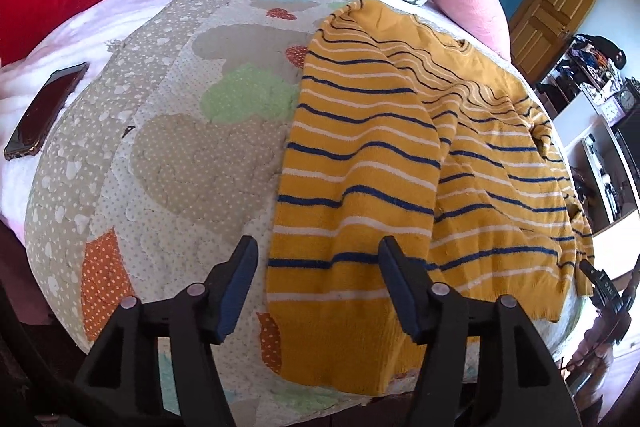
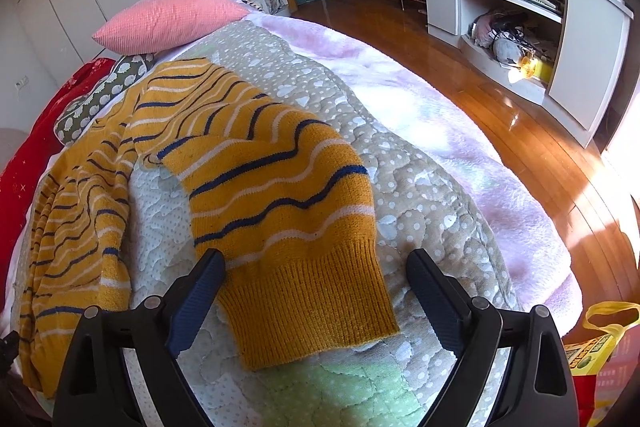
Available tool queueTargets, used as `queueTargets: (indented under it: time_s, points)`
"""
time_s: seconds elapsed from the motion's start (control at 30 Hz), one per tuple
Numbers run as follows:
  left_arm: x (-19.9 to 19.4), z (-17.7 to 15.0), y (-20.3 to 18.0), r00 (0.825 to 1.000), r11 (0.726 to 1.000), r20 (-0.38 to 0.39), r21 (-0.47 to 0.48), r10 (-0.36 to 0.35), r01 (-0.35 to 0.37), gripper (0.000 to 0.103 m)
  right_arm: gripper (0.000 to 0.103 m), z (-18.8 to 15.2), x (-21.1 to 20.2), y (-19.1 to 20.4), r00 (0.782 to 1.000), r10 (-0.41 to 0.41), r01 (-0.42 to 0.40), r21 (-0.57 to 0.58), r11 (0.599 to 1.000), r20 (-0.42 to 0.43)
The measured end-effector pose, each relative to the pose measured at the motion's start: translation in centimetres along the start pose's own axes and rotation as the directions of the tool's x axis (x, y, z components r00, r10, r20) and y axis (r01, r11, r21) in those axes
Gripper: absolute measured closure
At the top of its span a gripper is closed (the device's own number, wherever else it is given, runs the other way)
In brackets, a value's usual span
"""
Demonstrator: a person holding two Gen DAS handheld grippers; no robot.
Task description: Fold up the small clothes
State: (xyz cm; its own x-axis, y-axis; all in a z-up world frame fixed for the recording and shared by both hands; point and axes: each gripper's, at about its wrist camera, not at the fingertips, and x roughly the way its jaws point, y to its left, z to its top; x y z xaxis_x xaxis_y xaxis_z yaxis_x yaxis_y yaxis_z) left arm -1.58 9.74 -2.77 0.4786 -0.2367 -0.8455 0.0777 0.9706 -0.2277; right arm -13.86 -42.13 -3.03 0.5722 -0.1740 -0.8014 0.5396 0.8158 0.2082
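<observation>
My left gripper is spread, nothing pinched, over the hem of the striped sweater, which lies on the quilt on the bed. My right gripper is spread too, straddling the sleeve cuff without pressing it. I judge both are lined up to fold the sleeve in. The phone lies well apart.

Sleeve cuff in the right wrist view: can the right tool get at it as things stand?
Probably yes. The ribbed sleeve cuff lies flat on the quilt, right between the right tool's open fingers, with nothing lying over it.
</observation>
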Motion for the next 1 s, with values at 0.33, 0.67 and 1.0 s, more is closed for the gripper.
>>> queueTargets:
  time_s: [0.33,0.67,1.0]
  points:
    - [0.1,1.4,-1.6,0.993,0.99,0.015,0.078,0.12,-0.12,0.093,0.006,-0.1,-0.4,0.1,1.0,0.005,-0.005,-0.025,1.0,-0.001]
    - [-4.0,9.9,12.0,0.892,0.891,0.13,-0.214,0.433,-0.401,0.092,0.006,1.9,-4.9,1.3,0.994,0.047,-0.047,-0.009,0.999,0.095]
    - [-4.5,5.7,12.6,0.983,0.962,0.118,-0.251,0.137,-0.104,0.07,0.008,1.4,-2.1,10.8,0.991,0.129,-0.131,-0.235,0.963,-0.023]
